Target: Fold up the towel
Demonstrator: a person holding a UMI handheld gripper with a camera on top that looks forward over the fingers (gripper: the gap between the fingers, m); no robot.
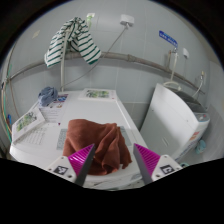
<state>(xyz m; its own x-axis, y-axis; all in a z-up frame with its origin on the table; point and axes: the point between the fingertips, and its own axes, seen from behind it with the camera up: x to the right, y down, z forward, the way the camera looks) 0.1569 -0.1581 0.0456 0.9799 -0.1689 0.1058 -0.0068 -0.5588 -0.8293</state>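
Observation:
A rust-brown towel [95,143] lies crumpled on a white table [60,115], just ahead of my fingers and partly between them. My gripper [113,160] is open, its pink-padded fingertips [80,158] spread wide above the table's near edge. The left fingertip overlaps the towel's near left corner in the view; the right fingertip stands to the right of the towel. Nothing is held between the fingers.
A blue cloth [48,95] and papers [28,122] lie at the table's far left. A striped garment [76,38] hangs on the wall above. A white washing machine [178,118] stands to the right of the table.

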